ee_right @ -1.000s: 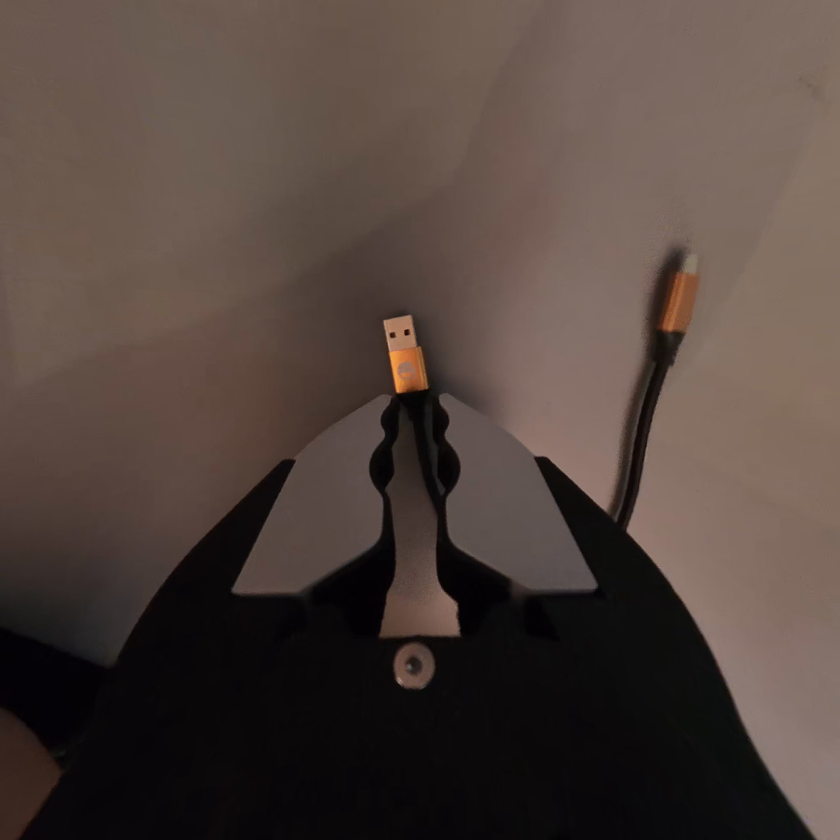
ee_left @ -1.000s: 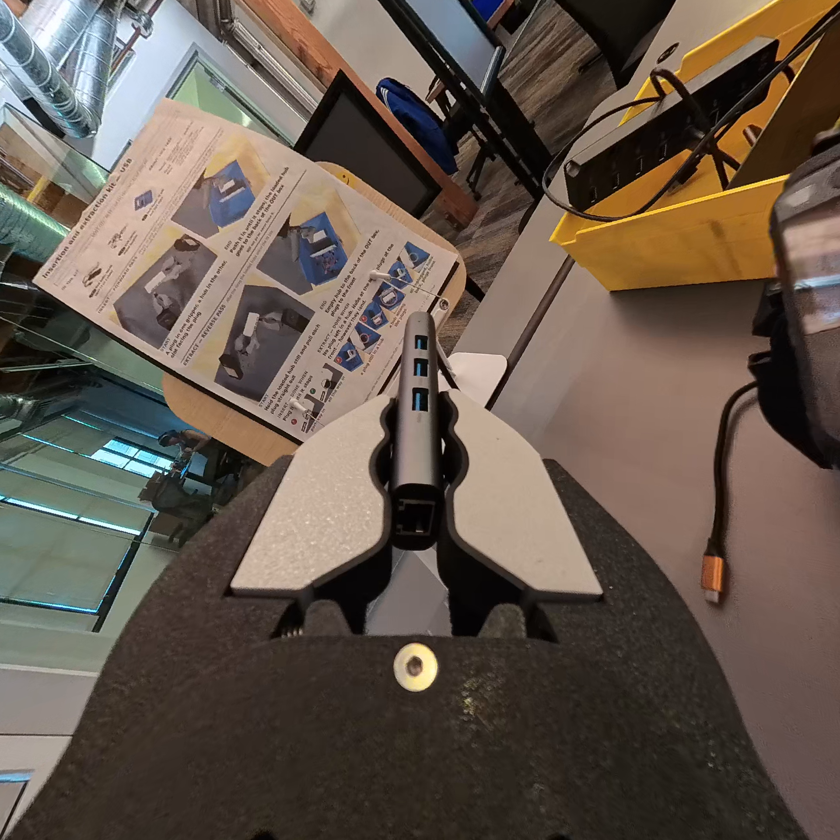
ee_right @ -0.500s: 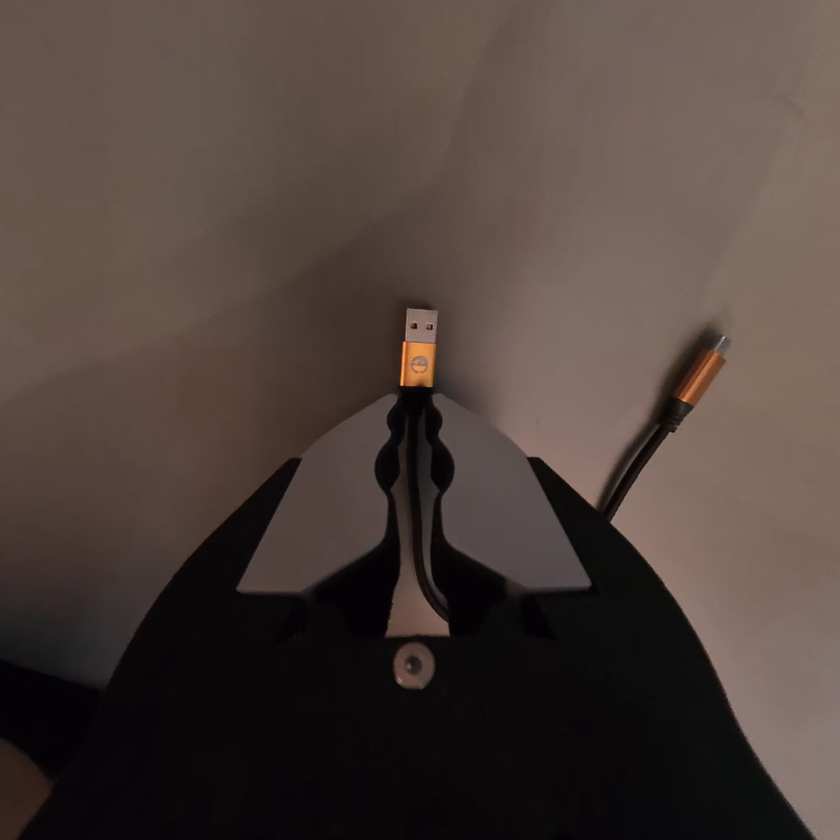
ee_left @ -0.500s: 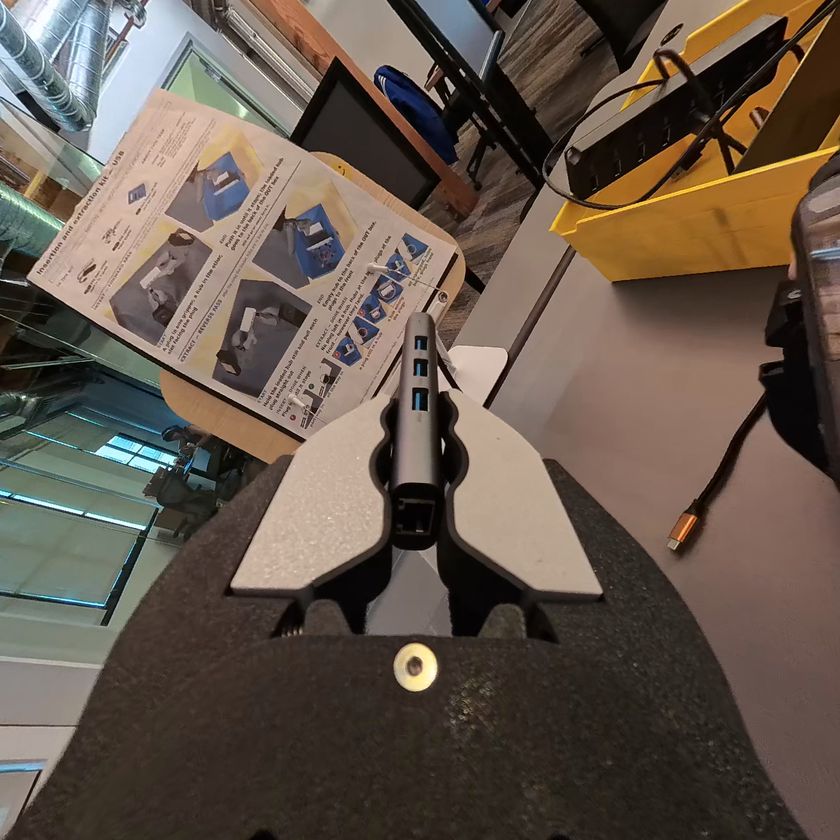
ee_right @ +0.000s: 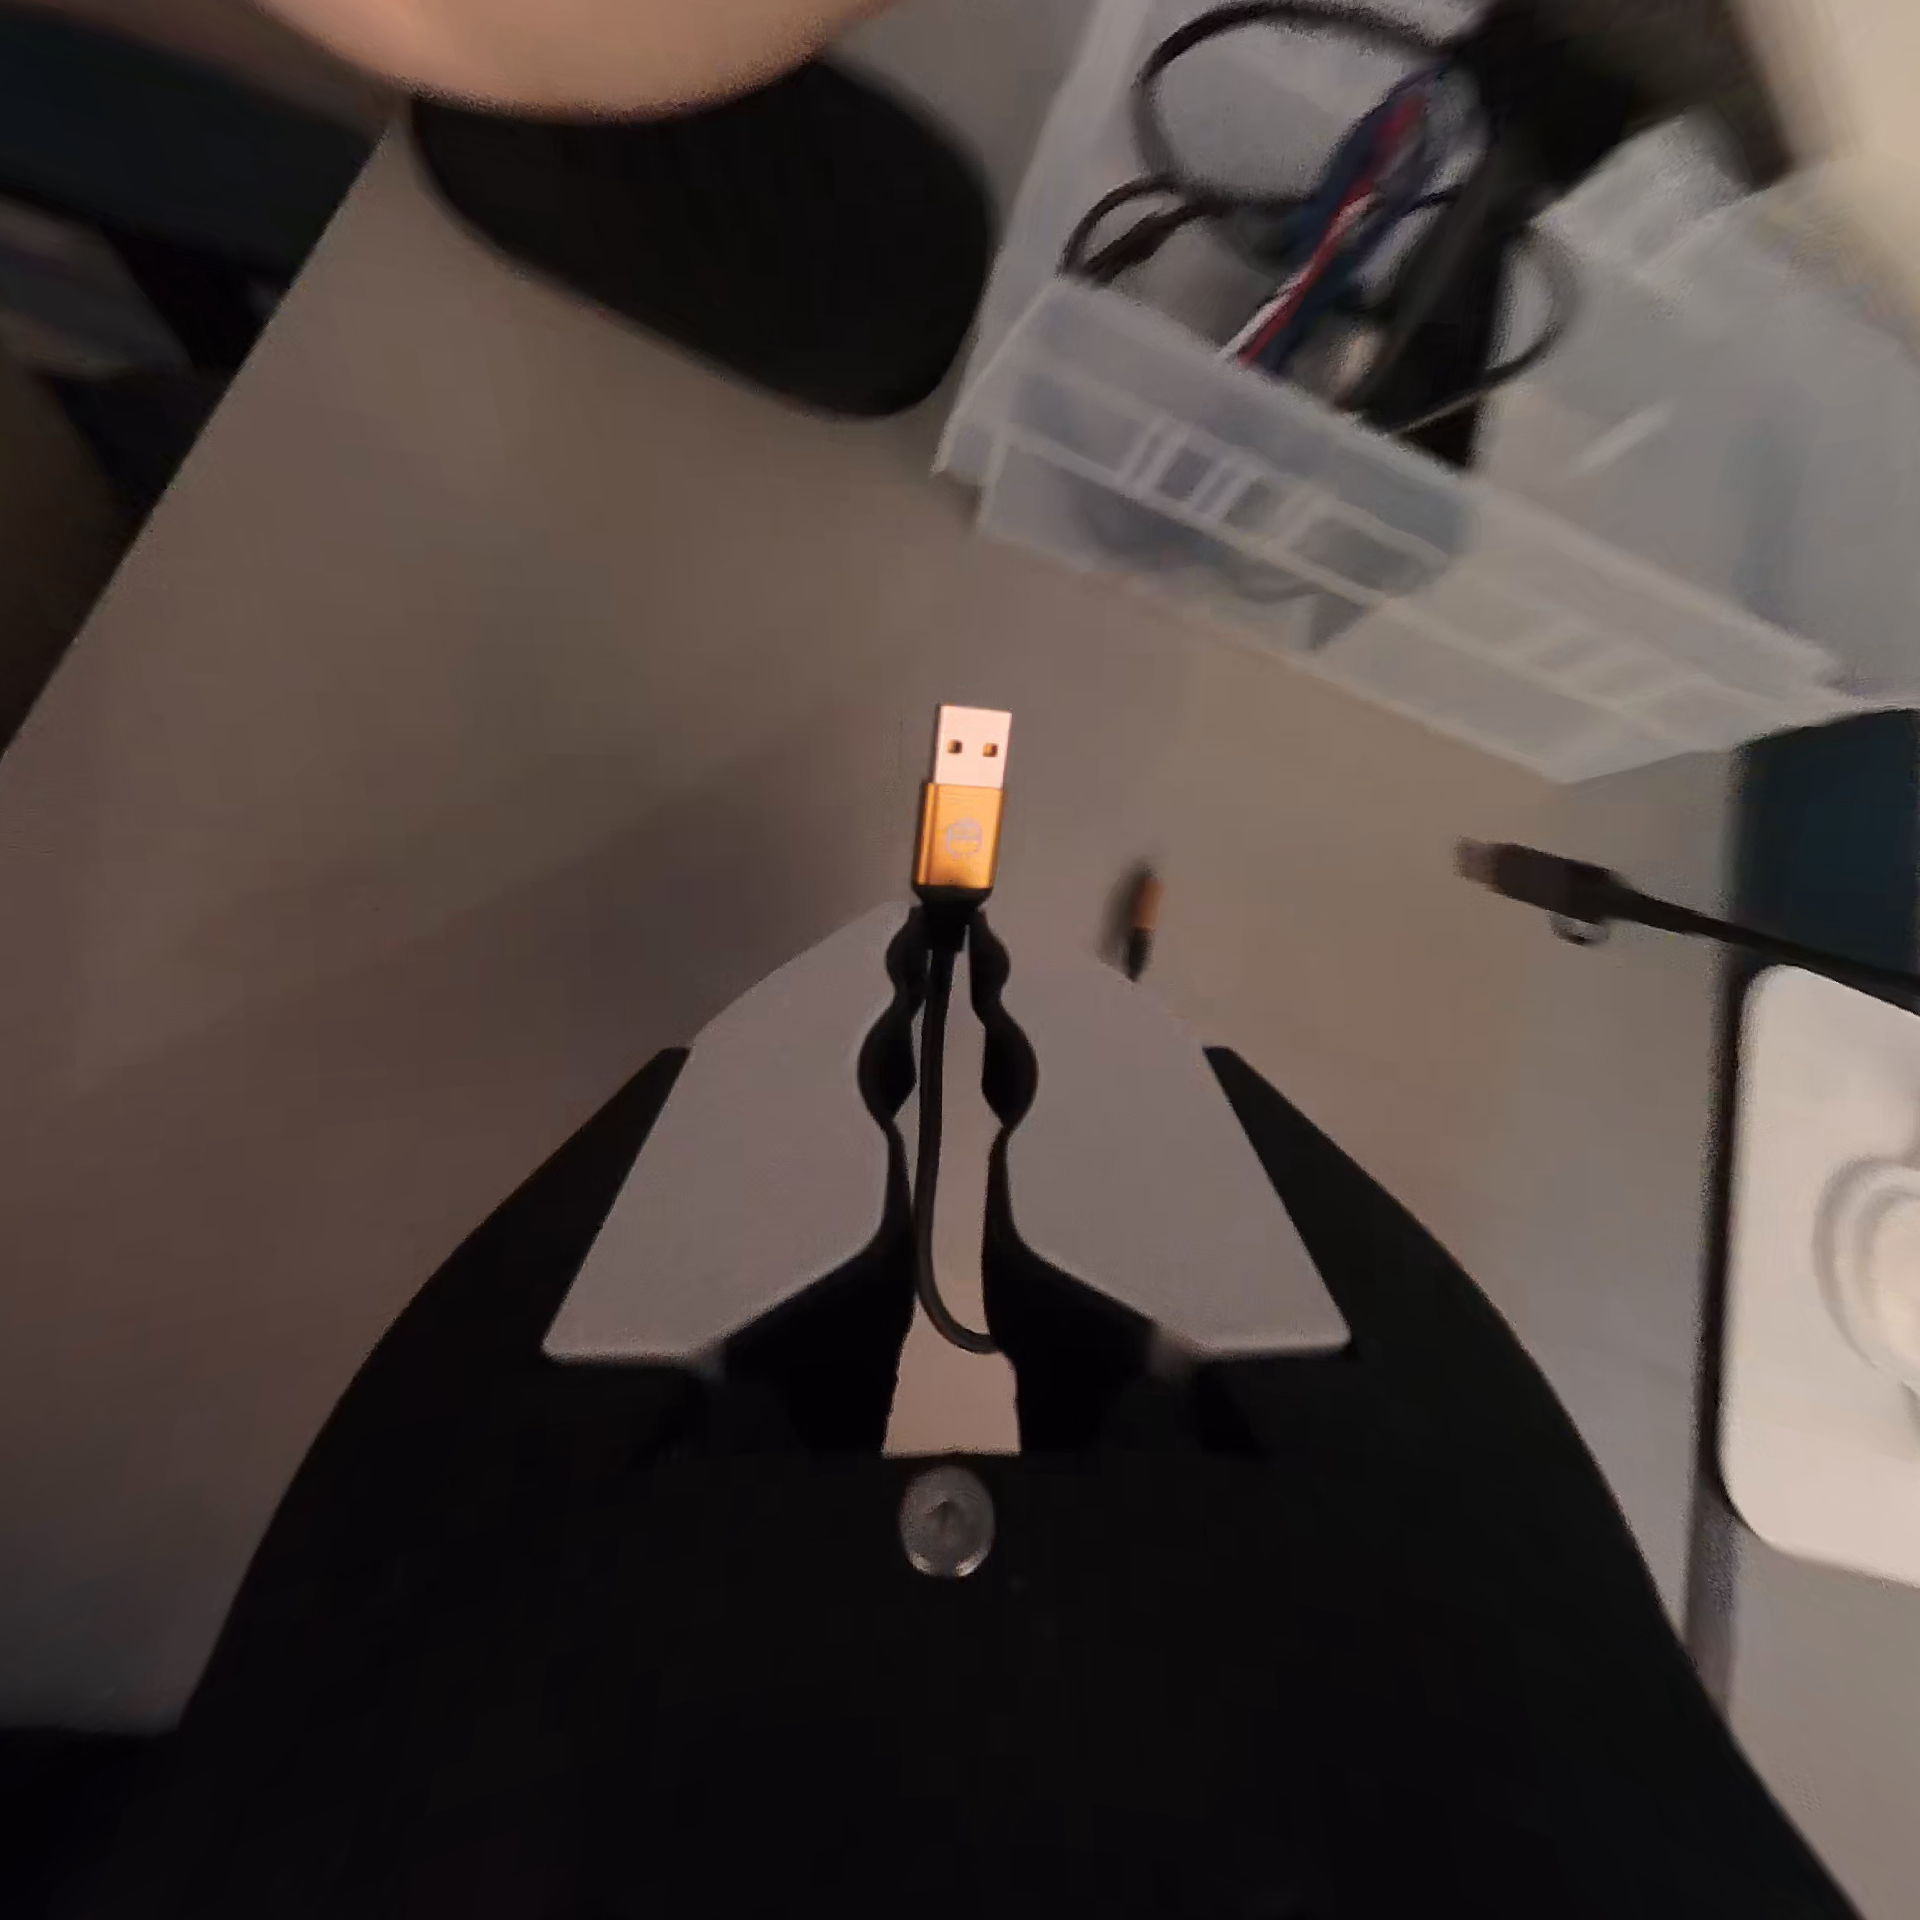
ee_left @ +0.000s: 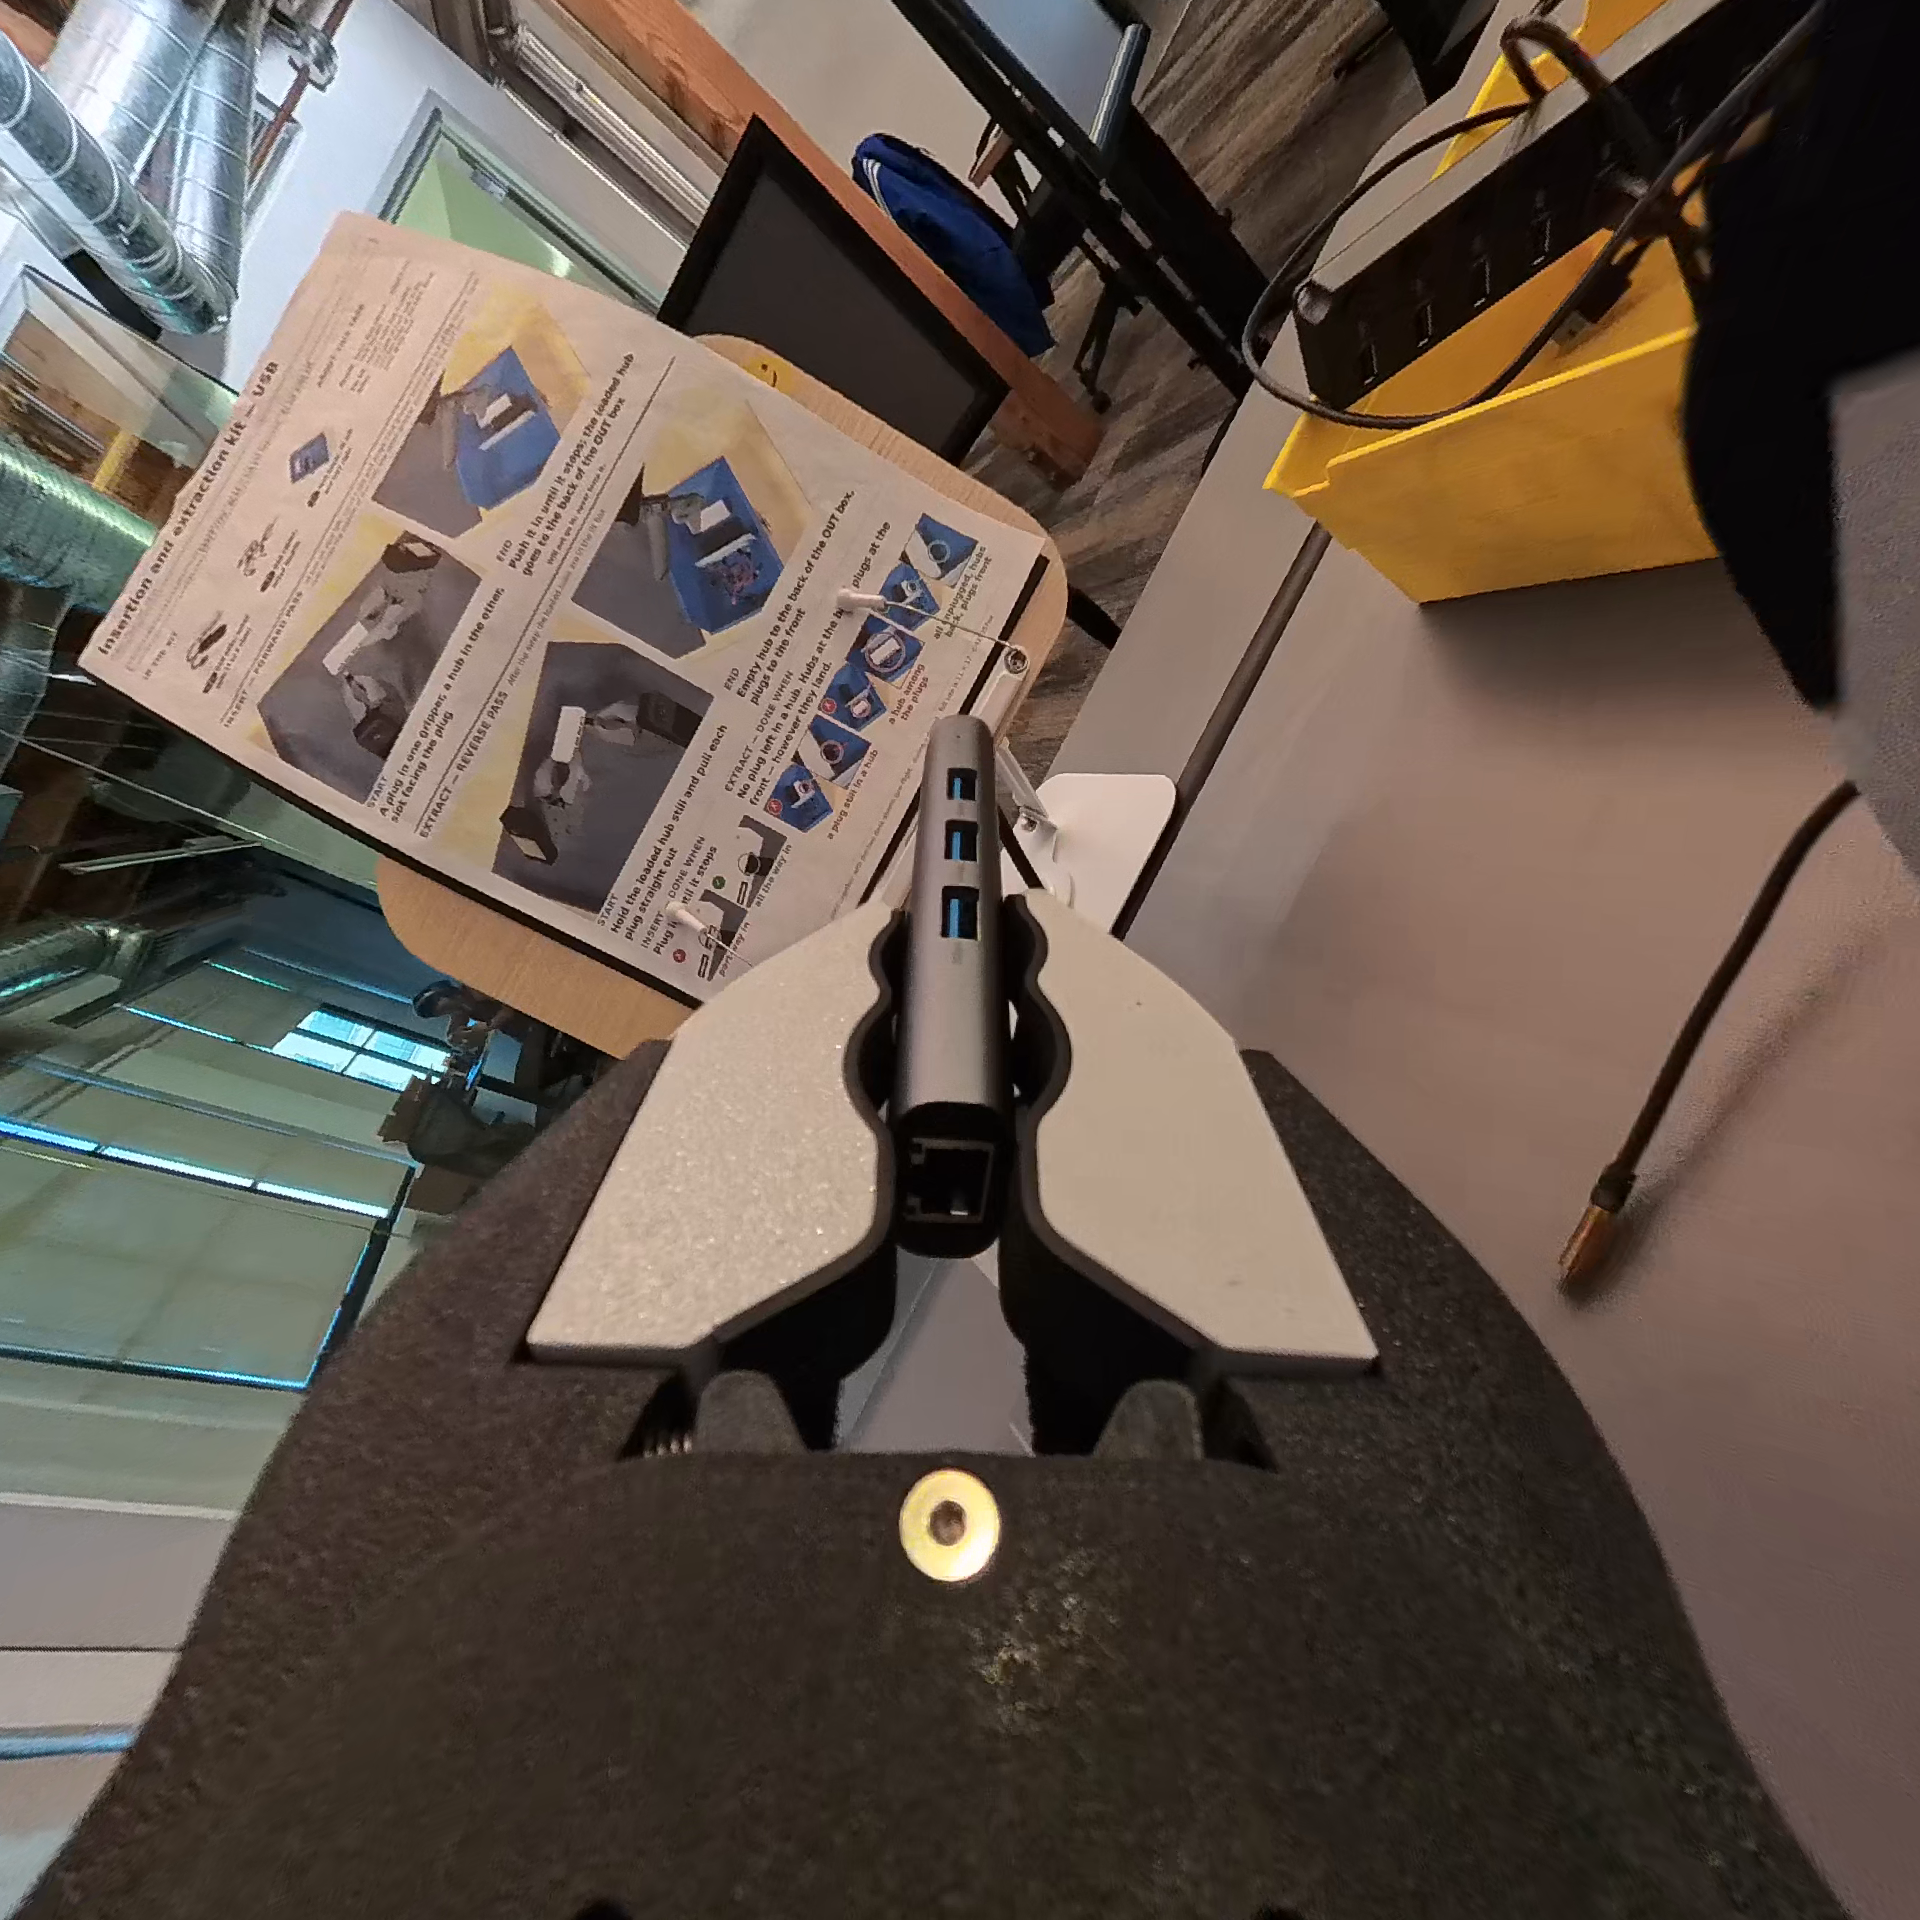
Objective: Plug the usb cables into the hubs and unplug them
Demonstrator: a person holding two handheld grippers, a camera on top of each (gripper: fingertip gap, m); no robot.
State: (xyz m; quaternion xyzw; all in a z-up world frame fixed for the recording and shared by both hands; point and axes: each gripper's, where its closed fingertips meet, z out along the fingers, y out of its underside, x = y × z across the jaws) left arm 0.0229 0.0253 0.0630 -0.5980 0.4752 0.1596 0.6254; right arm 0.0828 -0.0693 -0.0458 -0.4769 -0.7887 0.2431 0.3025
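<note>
Your left tool (ee_left: 951, 914) is clenched on the slim dark hub (ee_left: 948, 997). The hub lies lengthwise between the grey fingers (ee_left: 727, 1153), its blue ports facing up and its far end poking out past the tips. The tool is tilted, held above the grey table (ee_left: 1455, 935) and aimed at the instruction sheet (ee_left: 499, 623) on its wooden board. Right of that sits a yellow bin (ee_left: 1507, 499) holding a black multi-port hub (ee_left: 1455, 281) with cables. A loose cable end (ee_left: 1590, 1247) with an orange tip hangs over the table at far right.

Your right tool (ee_right: 945, 914) is clamped on the black usb cable (ee_right: 930, 1122), just behind its orange plug (ee_right: 961, 821). The plug sticks straight out ahead of the tips, metal end forward, in open air above the table (ee_right: 520, 727). It's plugged into nothing. To the right, a clear bin (ee_right: 1351, 520) of tangled cables, blurred. Lower right, another dark cable end (ee_right: 1538, 883) and a white object (ee_right: 1818, 1299) at the edge; can't tell what it is.
</note>
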